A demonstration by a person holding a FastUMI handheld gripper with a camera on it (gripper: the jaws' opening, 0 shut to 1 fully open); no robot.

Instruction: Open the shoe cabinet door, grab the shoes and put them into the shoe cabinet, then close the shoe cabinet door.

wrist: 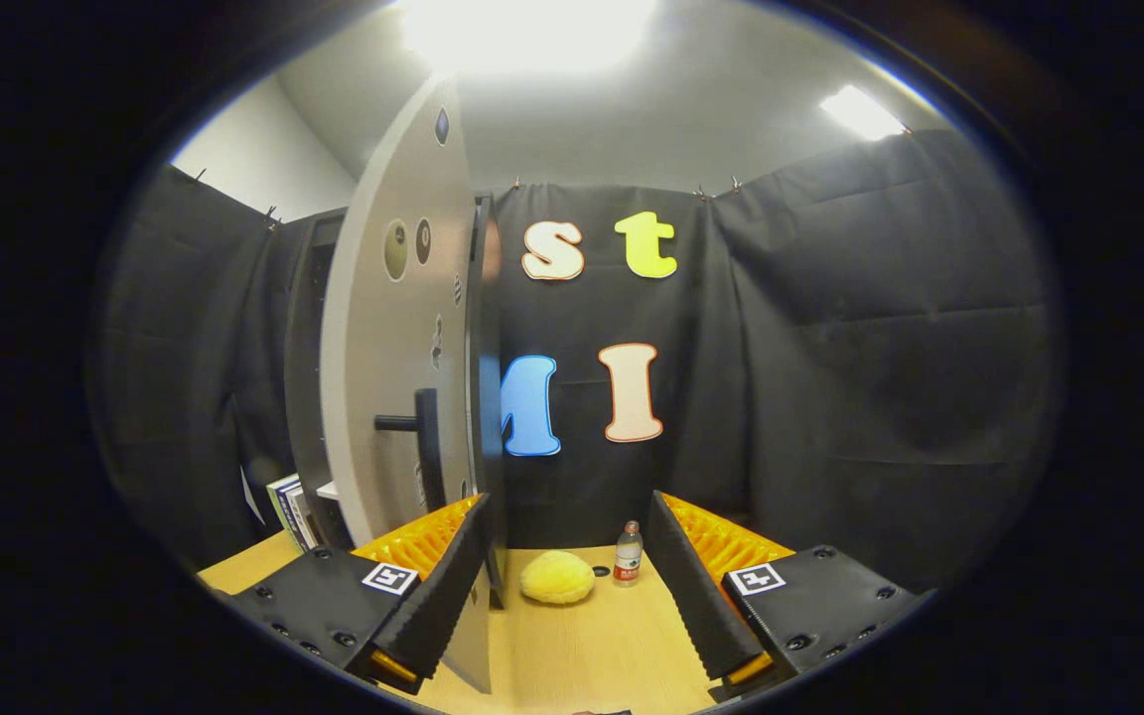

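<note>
Wooden table [572, 645], grey cabinet door [393, 328] ajar, tool [572, 586] spread.

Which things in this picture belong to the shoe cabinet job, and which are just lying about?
Part of the job:
- cabinet door, swung open
- door handle
- yellow shoe, on the table beyond the fingers
- claw, open

Lying about:
- small bottle
- books

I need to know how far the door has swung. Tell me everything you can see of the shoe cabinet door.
The shoe cabinet door is a flat, pale grey panel, upright and swung open. A dark bar handle sticks out of it, and small oval stickers dot its face. Its lower edge stands between the open gripper fingers, close to the left one.
</note>
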